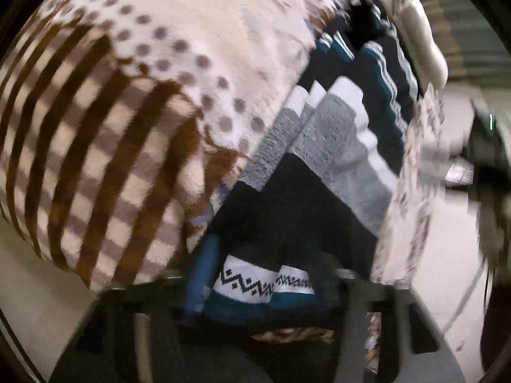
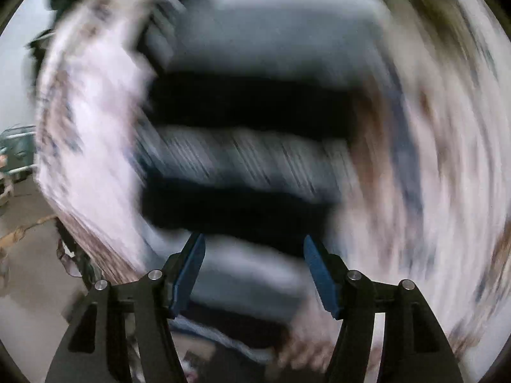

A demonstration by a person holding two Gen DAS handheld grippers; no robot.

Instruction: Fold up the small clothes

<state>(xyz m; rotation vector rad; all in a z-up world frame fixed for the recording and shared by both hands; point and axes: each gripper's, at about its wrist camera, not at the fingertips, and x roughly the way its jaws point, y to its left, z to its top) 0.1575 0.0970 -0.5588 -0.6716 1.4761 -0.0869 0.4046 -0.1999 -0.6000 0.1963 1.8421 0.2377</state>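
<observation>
Socks fill the left wrist view: a banded pair of socks [image 1: 322, 159] in black, grey, white and teal lies lengthwise away from the camera, its zigzag-patterned cuffs nearest the lens. The left gripper [image 1: 255, 290] has those cuffs between its blue pads [image 1: 199, 274], so its jaws look clamped on the pair, though the right-hand finger is smeared and I would not swear to how firmly it grips. Around the pair lies a fuzzy cream blanket [image 1: 134, 102], brown-striped and dotted, seemingly under it and bunched up on both sides. To the far right a pale floor or tabletop [image 1: 447, 287] shows past the blanket's edge.

From the right wrist, nearly everything is motion blur. Dark and grey bands in the middle are probably the same socks [image 2: 249, 159], with the pale blanket [image 2: 431, 159] smeared on either side. What is sharp is the right gripper [image 2: 254, 255] itself: its jaws stand wide apart with nothing between them, pointed at the bands.

This knit is light, soft and limp; it will sag and slide on fleece, not hold a crease. The thick ribbed cuff is the surest place to pinch, and the toe end is the natural second hold for folding.

Only the left view gives pattern and grip; only the right shows the free jaw's opening.
</observation>
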